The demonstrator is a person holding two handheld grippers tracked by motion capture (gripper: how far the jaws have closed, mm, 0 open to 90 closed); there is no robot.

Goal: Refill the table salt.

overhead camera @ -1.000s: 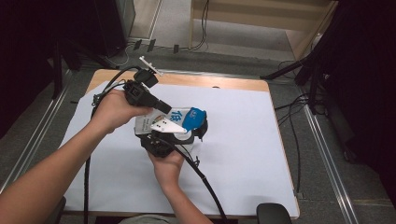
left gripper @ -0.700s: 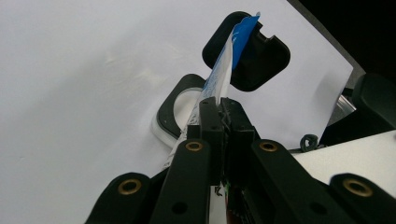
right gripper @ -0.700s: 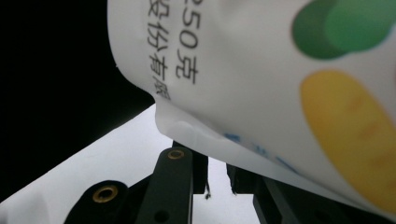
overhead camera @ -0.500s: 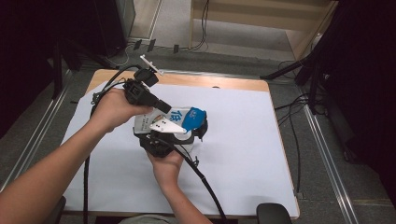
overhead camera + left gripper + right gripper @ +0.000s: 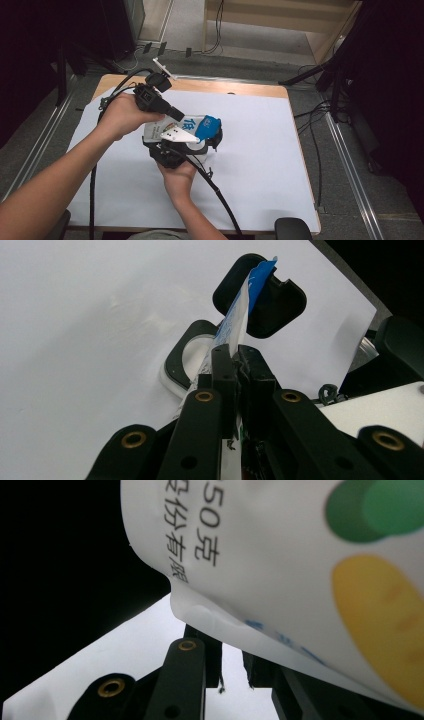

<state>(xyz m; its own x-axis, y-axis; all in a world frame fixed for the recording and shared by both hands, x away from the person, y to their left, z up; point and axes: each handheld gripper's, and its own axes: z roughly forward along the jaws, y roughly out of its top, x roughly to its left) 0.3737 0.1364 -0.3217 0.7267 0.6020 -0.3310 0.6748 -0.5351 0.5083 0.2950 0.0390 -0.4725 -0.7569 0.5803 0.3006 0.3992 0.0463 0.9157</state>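
A white pouch with a blue top is held above the middle of the table. My left gripper comes in from the upper left and is shut on it; in the left gripper view the jaws pinch the thin edge of the pouch. My right gripper sits just under the pouch, held from the near side. In the right gripper view the printed face of the pouch hangs over the jaws. They stand a narrow gap apart, their tips hidden behind it.
A white sheet covers the wooden table. Beyond the pouch lie a flat black lid-like piece and a black ring with a white centre. Black cables trail off the near edge. Dark stands and floor surround the table.
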